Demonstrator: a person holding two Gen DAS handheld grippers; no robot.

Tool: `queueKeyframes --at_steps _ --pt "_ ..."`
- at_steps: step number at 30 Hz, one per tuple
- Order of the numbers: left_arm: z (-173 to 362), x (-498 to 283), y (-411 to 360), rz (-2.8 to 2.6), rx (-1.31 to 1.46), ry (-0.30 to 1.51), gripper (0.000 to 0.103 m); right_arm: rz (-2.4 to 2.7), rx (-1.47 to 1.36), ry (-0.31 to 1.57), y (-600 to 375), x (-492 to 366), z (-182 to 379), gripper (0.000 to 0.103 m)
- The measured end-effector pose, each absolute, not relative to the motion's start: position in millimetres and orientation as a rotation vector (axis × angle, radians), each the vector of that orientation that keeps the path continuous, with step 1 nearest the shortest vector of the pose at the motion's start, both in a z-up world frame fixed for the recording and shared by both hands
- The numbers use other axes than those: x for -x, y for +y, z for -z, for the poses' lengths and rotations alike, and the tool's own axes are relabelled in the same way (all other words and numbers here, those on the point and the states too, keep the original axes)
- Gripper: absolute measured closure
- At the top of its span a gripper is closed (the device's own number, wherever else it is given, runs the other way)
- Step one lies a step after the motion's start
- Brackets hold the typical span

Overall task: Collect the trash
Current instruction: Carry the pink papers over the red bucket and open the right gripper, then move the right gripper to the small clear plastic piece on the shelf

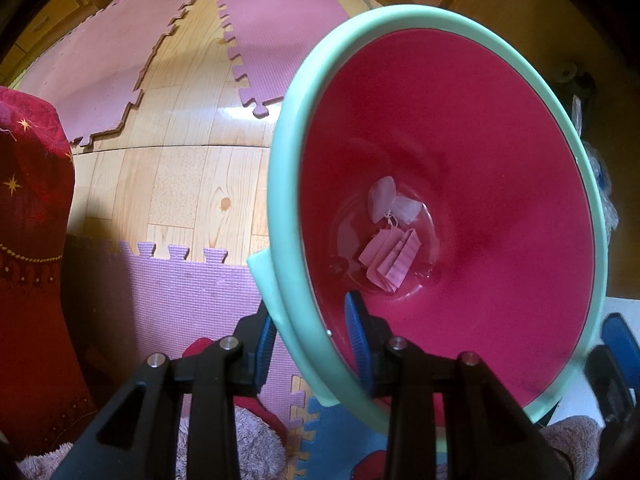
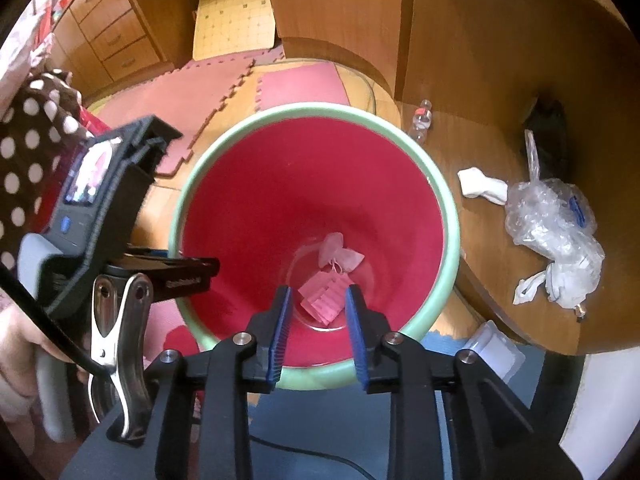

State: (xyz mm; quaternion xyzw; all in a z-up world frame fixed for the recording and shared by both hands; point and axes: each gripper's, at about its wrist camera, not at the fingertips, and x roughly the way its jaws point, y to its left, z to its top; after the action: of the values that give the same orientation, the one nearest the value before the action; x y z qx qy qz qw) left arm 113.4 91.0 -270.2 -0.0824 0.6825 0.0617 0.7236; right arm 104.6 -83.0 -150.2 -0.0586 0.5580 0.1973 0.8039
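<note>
Right wrist view: right gripper (image 2: 316,320) hangs empty, fingers parted, above the bin (image 2: 450,216); crumpled plastic (image 2: 554,228) lies rightward on the table's (image 2: 500,80) near edge. Left gripper (image 1: 310,344) clamps the bin's rim.

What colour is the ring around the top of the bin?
Mint green rim, red inside; clearest in the right wrist view.

Light wood-plank floor (image 1: 192,184) gleams under partly laid pink puzzle mats (image 1: 280,28); wooden drawers (image 2: 112,28) line the far wall, beside a round wooden table (image 2: 500,80).
</note>
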Motion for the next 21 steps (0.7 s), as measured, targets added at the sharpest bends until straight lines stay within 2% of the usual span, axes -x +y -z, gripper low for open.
queueKeyframes --at_steps 21 --pt "270 -113 91 -0.136 0.182 1.507 0.068 -0.281 0.098 0.922 -168 -111 11 0.074"
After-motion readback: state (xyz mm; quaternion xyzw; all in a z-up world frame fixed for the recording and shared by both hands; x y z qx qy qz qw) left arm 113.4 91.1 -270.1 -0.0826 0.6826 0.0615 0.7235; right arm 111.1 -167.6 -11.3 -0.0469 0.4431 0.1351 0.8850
